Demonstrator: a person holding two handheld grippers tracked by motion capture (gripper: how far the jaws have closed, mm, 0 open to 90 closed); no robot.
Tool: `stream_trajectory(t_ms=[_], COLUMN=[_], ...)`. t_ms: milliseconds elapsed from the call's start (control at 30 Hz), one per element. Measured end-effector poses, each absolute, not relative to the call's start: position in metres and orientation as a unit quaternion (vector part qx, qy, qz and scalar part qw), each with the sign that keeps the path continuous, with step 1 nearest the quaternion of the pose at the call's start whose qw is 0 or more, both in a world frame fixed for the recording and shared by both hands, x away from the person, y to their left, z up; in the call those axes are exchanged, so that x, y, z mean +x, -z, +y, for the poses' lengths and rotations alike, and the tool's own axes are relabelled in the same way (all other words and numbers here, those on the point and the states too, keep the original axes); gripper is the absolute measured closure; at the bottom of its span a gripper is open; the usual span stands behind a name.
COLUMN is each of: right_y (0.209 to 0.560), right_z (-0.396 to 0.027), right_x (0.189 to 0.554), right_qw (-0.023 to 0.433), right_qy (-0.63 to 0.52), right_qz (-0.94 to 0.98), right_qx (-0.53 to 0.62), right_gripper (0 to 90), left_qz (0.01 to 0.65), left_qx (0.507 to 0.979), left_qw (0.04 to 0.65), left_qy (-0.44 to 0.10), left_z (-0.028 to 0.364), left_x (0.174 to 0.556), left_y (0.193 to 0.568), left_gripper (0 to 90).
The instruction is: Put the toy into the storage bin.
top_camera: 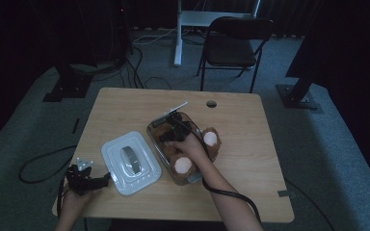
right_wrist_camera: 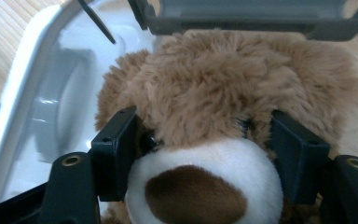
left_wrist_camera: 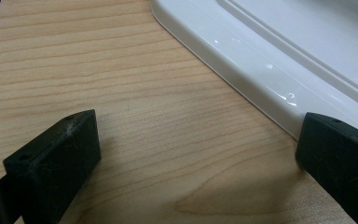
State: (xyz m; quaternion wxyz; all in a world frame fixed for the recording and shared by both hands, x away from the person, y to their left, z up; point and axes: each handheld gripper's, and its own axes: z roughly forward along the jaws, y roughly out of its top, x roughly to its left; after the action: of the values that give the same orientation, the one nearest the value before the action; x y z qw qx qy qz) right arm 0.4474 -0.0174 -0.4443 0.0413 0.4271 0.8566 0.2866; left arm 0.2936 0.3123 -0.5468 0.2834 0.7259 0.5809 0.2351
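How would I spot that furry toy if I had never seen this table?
Start at the wooden table and find the clear container near its middle, right of the white lid. The brown plush toy lies in it under the person's right gripper. It is the only soft, furry thing there, with round pale paw pads.

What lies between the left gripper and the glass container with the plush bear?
The white lid lies between the left gripper and the glass container, flat on the table, as the high view shows. The plush bear sits clamped in the right gripper.
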Motion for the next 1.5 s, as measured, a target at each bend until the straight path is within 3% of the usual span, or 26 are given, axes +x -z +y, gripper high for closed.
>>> stream_trajectory(t_ms=[333, 467, 900, 1033, 1500], right_y=[0.438, 0.426, 0.381, 0.376, 0.37], right_z=[-0.018, -0.027, -0.045, -0.057, -0.108], right_x=[0.444, 0.441, 0.399, 0.391, 0.345], right_qw=[0.052, 0.036, 0.061, 0.035, 0.054], right_qy=[-0.291, -0.318, -0.396, -0.415, -0.433], right_qz=[0.853, 0.839, 0.834, 0.831, 0.828], right_qx=[0.431, 0.44, 0.379, 0.369, 0.353], right_gripper=[30.0, 31.5, 33.2, 36.1, 49.1], left_qz=[0.581, 0.581, 0.581, 0.581, 0.581], left_qx=[0.726, 0.726, 0.726, 0.726, 0.726], left_qw=[0.283, 0.283, 0.284, 0.284, 0.283], left_qy=[-0.235, -0.235, -0.236, -0.236, -0.235], left_z=[0.312, 0.312, 0.312, 0.312, 0.312], left_x=[0.294, 0.294, 0.294, 0.294, 0.294], left_y=[0.547, 0.547, 0.547, 0.547, 0.547], left_gripper=[0.3, 0.3, 0.3, 0.3, 0.3])
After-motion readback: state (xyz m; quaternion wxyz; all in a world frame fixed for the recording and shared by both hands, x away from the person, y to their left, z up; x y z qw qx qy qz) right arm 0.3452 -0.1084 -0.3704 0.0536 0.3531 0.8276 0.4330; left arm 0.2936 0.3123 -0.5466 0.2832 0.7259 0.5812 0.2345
